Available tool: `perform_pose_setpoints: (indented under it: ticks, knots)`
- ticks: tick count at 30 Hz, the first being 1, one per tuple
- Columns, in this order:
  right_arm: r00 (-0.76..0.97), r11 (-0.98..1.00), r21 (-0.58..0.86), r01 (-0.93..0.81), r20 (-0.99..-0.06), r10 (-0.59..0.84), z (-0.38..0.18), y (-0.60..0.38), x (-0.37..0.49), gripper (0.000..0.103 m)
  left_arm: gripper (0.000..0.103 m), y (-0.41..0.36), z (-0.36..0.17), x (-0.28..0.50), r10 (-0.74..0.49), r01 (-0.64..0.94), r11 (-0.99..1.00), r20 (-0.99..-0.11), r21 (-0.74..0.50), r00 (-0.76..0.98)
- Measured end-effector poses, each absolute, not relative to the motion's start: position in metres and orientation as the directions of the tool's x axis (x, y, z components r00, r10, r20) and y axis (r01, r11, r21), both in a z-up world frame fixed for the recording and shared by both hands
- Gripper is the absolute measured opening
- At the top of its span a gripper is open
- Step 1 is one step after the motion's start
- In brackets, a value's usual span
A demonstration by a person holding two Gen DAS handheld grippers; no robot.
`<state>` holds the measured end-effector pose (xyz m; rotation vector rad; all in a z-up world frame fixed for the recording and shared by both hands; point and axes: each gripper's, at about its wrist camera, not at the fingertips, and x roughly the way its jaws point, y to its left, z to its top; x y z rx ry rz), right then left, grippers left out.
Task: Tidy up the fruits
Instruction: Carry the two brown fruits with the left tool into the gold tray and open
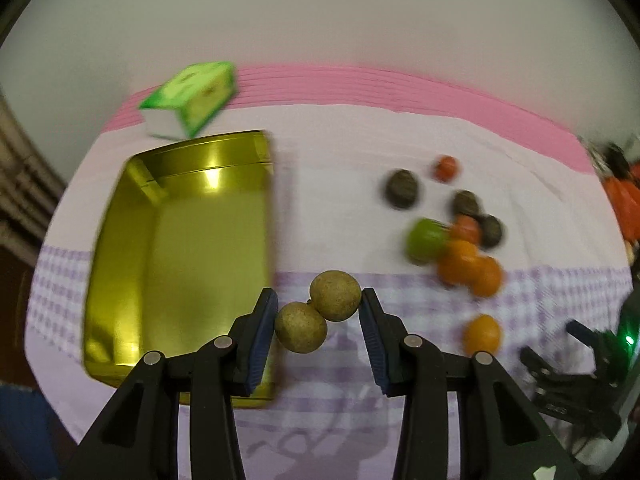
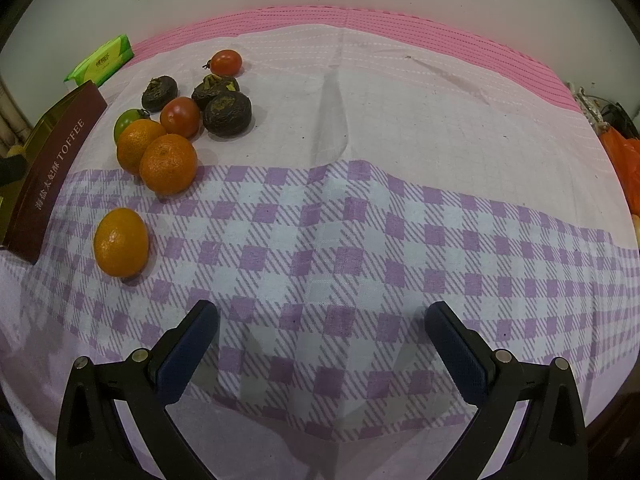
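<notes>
My left gripper [image 1: 318, 296] is shut on a pair of joined tan-brown round fruits [image 1: 335, 295], held in the air just right of an open gold tin [image 1: 180, 248]. On the cloth lie loose fruits: a lone orange [image 2: 121, 242], two oranges side by side [image 2: 168, 163], a red tomato [image 2: 180, 117], a second red tomato [image 2: 226, 62], a green tomato [image 2: 127, 119] and three dark wrinkled fruits [image 2: 227, 114]. My right gripper [image 2: 323, 307] stands open over the checked cloth, with nothing between its fingers, to the right of the lone orange.
A green tissue pack [image 1: 192, 96] lies behind the tin. The tin's maroon side lettered TOFFEE [image 2: 56, 168] stands at the left edge of the right wrist view. Orange plastic bags [image 2: 624, 160] sit past the table's right edge. A pink band [image 2: 400, 28] borders the far side.
</notes>
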<state>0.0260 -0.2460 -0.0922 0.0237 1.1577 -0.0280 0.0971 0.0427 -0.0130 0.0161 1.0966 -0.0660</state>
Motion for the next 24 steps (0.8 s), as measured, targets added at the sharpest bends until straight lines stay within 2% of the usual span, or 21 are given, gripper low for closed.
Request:
perform_pose_setpoints:
  ticks: [7,14,24]
  knots:
    - [0.401,0.999,0.004,0.034,-0.916,-0.01,-0.093,-0.246,0.026,0.103,0.038,0.1,-0.027,0.111,0.079,-0.062,0.996,-0.902,0.058,0.425]
    - [0.402,0.999,0.004,0.034,-0.916,-0.01,-0.092,-0.246,0.026,0.103,0.038,0.142,-0.053,0.12,0.095,-0.164,0.986,-0.933,0.04,0.347]
    - [0.402,0.999,0.003,0.033,-0.916,-0.01,-0.093,-0.246,0.026,0.103,0.038,0.145,-0.077,0.124,0.095,-0.174,0.984,-0.958,0.048,0.271]
